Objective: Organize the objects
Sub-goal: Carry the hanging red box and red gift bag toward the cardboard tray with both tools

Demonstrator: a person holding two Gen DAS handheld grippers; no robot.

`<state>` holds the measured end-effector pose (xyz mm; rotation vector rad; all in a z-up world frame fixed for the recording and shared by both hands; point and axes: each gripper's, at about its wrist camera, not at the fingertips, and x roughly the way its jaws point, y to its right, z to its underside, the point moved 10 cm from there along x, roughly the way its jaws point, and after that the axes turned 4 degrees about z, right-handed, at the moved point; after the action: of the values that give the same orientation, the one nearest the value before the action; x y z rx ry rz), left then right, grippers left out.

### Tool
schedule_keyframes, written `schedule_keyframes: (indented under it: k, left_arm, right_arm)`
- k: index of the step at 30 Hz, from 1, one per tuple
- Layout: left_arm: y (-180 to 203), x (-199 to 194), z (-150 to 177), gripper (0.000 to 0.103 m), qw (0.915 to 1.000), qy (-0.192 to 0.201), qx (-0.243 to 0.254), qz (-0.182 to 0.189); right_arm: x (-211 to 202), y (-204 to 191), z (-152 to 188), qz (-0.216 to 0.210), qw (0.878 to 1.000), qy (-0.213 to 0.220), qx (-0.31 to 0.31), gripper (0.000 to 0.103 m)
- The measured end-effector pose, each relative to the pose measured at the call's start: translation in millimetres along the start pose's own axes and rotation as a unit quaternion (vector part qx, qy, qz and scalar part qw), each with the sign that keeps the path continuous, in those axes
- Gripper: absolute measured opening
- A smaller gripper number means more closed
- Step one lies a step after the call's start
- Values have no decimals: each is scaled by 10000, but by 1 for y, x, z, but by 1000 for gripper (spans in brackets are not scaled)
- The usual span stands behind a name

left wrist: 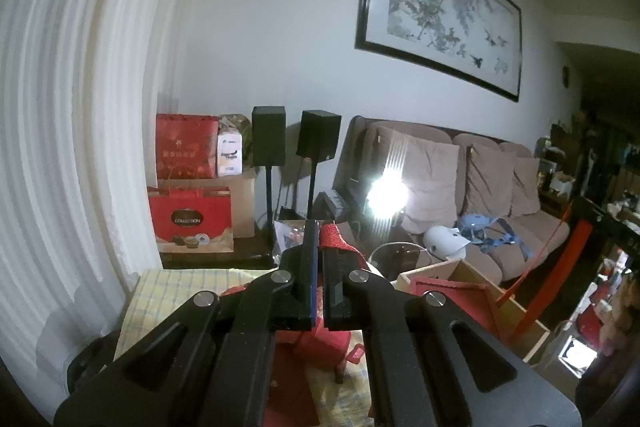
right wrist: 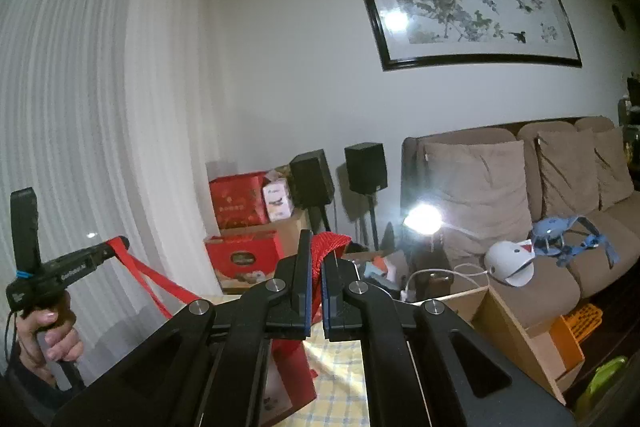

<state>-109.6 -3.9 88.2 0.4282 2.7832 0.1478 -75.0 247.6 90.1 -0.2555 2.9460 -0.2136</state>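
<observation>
A red gift bag [right wrist: 290, 379] hangs over the yellow checked tablecloth [right wrist: 340, 363]; in the left wrist view it shows under the jaws as a red bag [left wrist: 320, 339]. My left gripper [left wrist: 320, 229] is shut on a red woven handle strap [left wrist: 335, 238]. My right gripper [right wrist: 318, 241] is shut on the bag's other red handle [right wrist: 331, 246]. In the right wrist view a hand [right wrist: 48, 339] holds the left gripper [right wrist: 123, 243], and a red strap [right wrist: 160, 285] runs from its tip down toward the bag.
An open wooden box [right wrist: 516, 331] stands to the right on the table, also the wooden box [left wrist: 484, 287]. Behind are red gift boxes [left wrist: 192, 219], two black speakers [left wrist: 268, 137] on stands, a bright lamp [right wrist: 424, 219], and a brown sofa [right wrist: 560, 187].
</observation>
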Motion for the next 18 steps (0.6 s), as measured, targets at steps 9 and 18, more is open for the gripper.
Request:
schedule_keyframes:
  k: [9, 18]
  left_arm:
    - [8, 2, -5, 1, 10000, -7, 49, 27]
    - [15, 3, -13, 1, 9999, 34, 89, 77]
  right_arm:
    - [-7, 8, -10, 96, 9999, 101, -66, 2]
    - [-7, 11, -10, 157, 9998, 126, -93, 2]
